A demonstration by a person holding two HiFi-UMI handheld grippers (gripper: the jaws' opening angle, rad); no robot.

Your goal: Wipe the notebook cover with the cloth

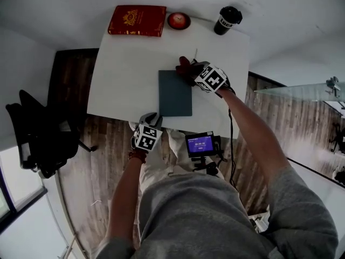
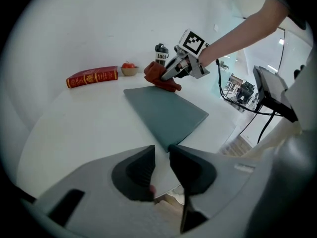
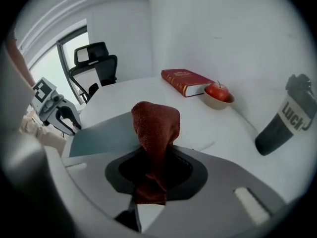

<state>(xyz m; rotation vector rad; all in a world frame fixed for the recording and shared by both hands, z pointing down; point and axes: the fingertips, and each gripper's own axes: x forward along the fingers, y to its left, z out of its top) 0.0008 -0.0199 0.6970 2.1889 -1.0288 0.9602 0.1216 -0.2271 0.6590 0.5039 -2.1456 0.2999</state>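
Seen from the head, the right arm reached over the table, the right gripper tipped down at the notebook's far corner. In its own view, the left gripper kept its jaws a little apart, empty. The right gripper view showed jaws squeezing the red cloth.

Soft even daylight; fisheye edges, perhaps slightly blurred.

Counted from here:
- One worktop.
- On it: one notebook, one cloth, one red book, one bowl, one apple, one black cup.
- Two claws: left claw, right claw.
- One office chair, 9 o'clock.
- One small screen.
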